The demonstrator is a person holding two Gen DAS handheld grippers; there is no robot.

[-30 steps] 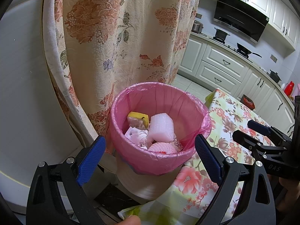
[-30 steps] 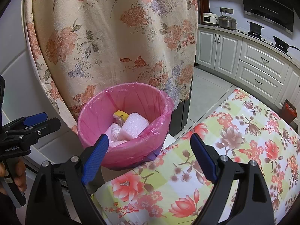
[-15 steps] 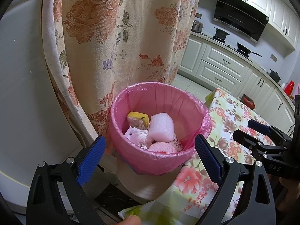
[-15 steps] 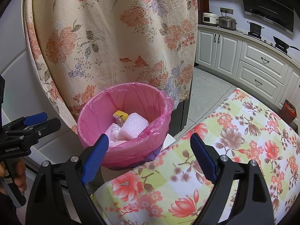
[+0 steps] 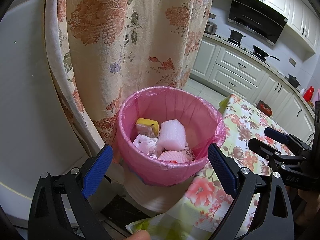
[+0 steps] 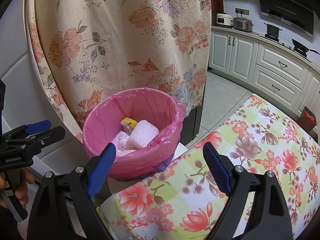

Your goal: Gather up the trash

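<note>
A bin lined with a pink bag (image 5: 140, 160) stands beside the table's corner; it also shows in the right wrist view (image 6: 138, 166). Inside lie a white foam block (image 5: 173, 134), a yellow sponge (image 5: 148, 127), crumpled white paper (image 5: 146, 143) and a pink foam net (image 5: 173, 157). My left gripper (image 5: 160, 168) is open and empty, its fingers on either side of the bin's near rim. My right gripper (image 6: 159, 166) is open and empty, just right of the bin over the table edge.
A floral tablecloth (image 6: 250, 160) covers the table to the right of the bin. A floral curtain (image 5: 128, 46) hangs close behind the bin. A white wall panel (image 5: 22, 104) is on the left. Kitchen cabinets (image 6: 270, 64) stand across the tiled floor.
</note>
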